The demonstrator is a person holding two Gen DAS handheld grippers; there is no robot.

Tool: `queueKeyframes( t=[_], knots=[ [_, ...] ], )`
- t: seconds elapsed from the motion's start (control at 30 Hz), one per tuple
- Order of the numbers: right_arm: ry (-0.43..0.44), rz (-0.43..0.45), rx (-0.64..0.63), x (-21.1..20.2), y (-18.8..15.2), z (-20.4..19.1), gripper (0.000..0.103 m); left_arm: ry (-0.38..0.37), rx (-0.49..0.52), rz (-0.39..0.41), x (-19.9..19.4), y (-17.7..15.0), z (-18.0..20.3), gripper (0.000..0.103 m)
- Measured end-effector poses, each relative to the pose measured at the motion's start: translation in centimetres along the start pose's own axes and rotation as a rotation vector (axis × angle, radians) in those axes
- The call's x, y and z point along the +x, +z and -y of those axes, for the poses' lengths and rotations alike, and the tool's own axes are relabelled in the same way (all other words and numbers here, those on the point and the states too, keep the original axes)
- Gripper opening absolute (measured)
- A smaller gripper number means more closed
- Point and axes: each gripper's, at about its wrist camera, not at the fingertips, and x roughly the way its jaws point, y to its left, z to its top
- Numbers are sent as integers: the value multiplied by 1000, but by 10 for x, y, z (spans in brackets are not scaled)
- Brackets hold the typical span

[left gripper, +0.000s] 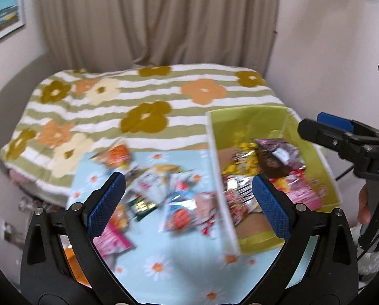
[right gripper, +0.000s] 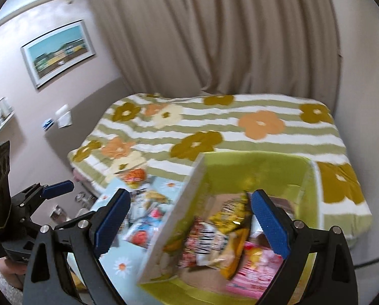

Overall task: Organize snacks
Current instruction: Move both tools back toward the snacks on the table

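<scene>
While both tools gape empty, the right tool (right gripper: pixel 189 218) hangs above snacks (right gripper: pixel 214 236) in the green box (right gripper: pixel 260 167).

Beige curtain (right gripper: pixel 214 38) hung behind flower-striped bedspread (right gripper: pixel 227 132); framed picture (right gripper: pixel 58 52) on left wall, shelf (right gripper: pixel 0 124) below it.

It was a home bedroom: a bed (right gripper: pixel 240 132) under a flower-patterned striped blanket stood against the far wall, beige curtains (right gripper: pixel 214 38) hung behind it, and a framed picture (right gripper: pixel 58 52) hung at left.
</scene>
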Motion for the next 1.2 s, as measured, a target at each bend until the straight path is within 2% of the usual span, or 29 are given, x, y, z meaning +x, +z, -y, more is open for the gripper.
queueKeyframes(
  t=[0.3,0.47,0.67,0.8,1.0,1.2],
  knots=[
    [121,-45,-116,36,-4,-80,95,140,-118,-33,-27,-53,-86,99],
    [151,-100,-127,66,-15,-117,95,174,-160,-81,-27,-79,-131,99],
    [167,-196,-125,118,-43,-154,95,205,-203,-156,-11,-122,-185,99],
    [171,-273,-121,155,-74,-171,95,230,-225,-186,7,-158,-215,99],
    [168,-342,-108,191,-110,-186,95,267,-178,-213,33,-198,-233,99],
    [160,-356,-94,212,-132,-196,95,289,-99,-241,60,-213,-235,99]
  ],
)
